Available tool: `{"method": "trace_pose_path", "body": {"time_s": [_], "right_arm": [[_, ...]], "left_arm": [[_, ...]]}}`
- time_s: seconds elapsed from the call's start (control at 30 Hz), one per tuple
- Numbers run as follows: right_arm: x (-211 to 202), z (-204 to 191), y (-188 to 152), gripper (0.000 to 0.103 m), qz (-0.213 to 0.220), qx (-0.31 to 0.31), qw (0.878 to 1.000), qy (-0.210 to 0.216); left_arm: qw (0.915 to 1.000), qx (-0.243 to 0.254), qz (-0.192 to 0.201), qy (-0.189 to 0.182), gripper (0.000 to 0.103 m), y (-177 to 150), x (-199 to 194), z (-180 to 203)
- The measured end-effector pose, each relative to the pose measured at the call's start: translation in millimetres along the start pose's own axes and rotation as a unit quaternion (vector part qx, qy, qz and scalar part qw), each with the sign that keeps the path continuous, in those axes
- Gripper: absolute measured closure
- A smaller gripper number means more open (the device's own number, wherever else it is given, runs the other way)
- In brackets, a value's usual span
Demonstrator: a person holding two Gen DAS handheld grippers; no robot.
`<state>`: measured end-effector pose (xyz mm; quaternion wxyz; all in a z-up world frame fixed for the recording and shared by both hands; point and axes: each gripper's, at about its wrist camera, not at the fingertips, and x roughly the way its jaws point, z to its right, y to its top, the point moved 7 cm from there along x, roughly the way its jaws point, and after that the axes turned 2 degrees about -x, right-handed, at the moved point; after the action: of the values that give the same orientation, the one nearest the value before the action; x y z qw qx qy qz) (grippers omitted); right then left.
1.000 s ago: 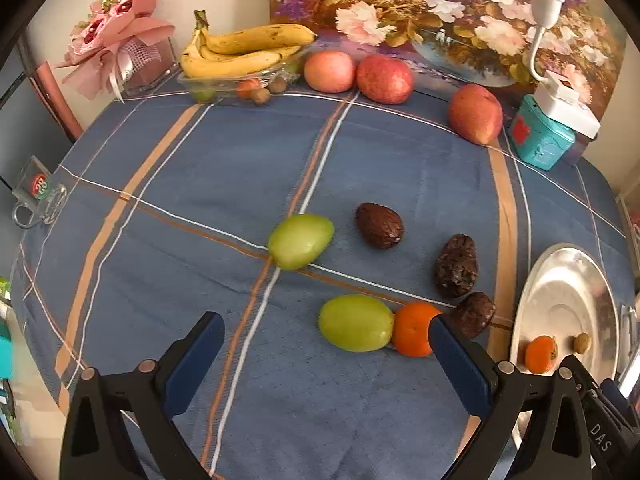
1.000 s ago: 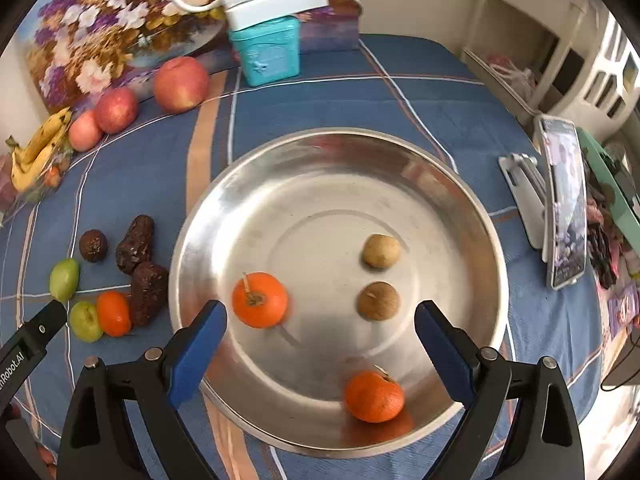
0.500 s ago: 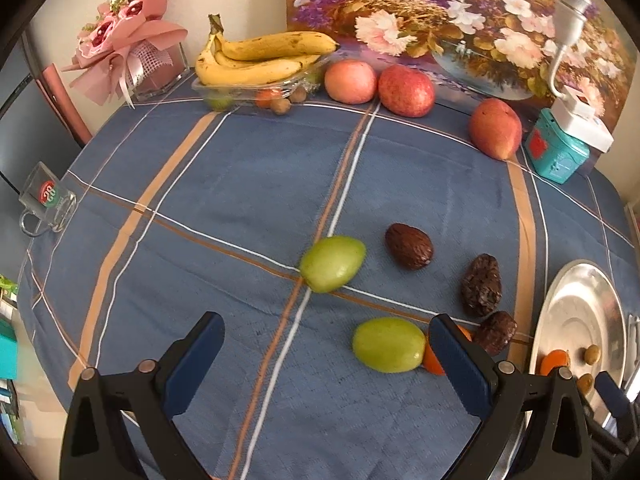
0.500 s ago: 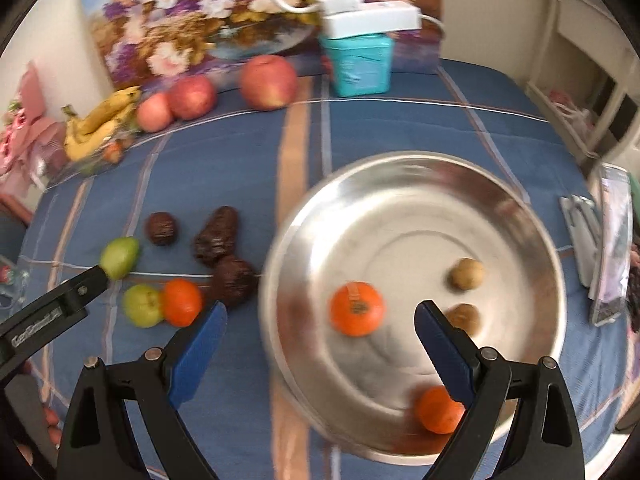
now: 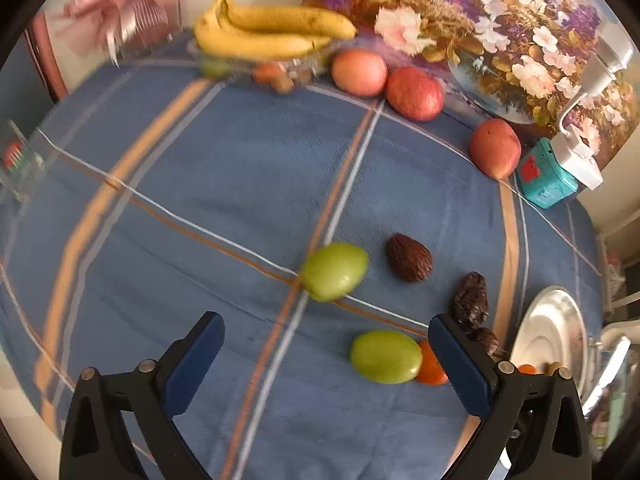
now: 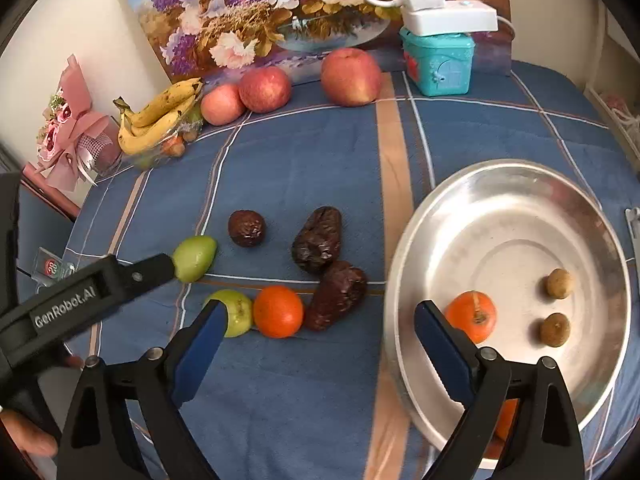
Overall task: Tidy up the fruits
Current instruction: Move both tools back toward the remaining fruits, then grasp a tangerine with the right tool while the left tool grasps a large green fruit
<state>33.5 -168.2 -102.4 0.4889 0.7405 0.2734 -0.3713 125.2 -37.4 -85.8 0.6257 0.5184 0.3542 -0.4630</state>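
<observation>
Currently both grippers gape wide, empty: left gripper (image 5: 326, 354) above green fruit (image 5: 386, 356), right gripper (image 6: 320, 342) beside steel plate (image 6: 404, 248).

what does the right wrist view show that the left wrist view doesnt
Only the right wrist view shows the inside of the steel plate with two small brown fruits, and the left gripper seen from outside. Only the left wrist view shows that gripper's open jaws from behind. Both share the two green fruits, the loose orange, the dark wrinkled fruits, apples, bananas and the open right gripper hovering empty.
</observation>
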Motion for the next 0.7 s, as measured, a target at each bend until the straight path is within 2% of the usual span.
{"method": "trace_pose_path", "body": {"time_s": [0.13, 0.17, 0.3, 0.43, 0.53, 0.7], "right_arm": [[6.1, -9.4, -2.6, 0.029, -0.013, -0.008, 1.000, 0.004], [8.0, -10.5, -3.4, 0.032, -0.016, -0.010, 1.000, 0.003], [19.3, -14.3, -7.5, 0.040, -0.034, -0.008, 0.999, 0.017], [23.7, -21.9, -8.5, 0.049, -0.035, -0.019, 0.999, 0.021], [28.2, -29.1, -8.4, 0.055, -0.037, -0.031, 0.998, 0.026], [37.3, -31.3, -11.8, 0.060, -0.046, -0.038, 0.998, 0.028]], "left_arm": [[0.9987, -0.024, -0.031, -0.032, 0.003, -6.8, 13.9, 3.2], [0.9982, -0.029, -0.037, -0.038, 0.006, -8.2, 16.3, 3.5], [0.9955, -0.046, -0.060, -0.057, 0.015, -15.2, 23.3, 5.3], [0.9911, -0.061, -0.082, -0.086, 0.019, -20.8, 29.6, 12.9], [0.9872, -0.069, -0.099, -0.104, 0.025, -26.2, 35.6, 19.0], [0.9869, -0.074, -0.103, -0.099, 0.032, -27.8, 40.8, 17.5]]}}
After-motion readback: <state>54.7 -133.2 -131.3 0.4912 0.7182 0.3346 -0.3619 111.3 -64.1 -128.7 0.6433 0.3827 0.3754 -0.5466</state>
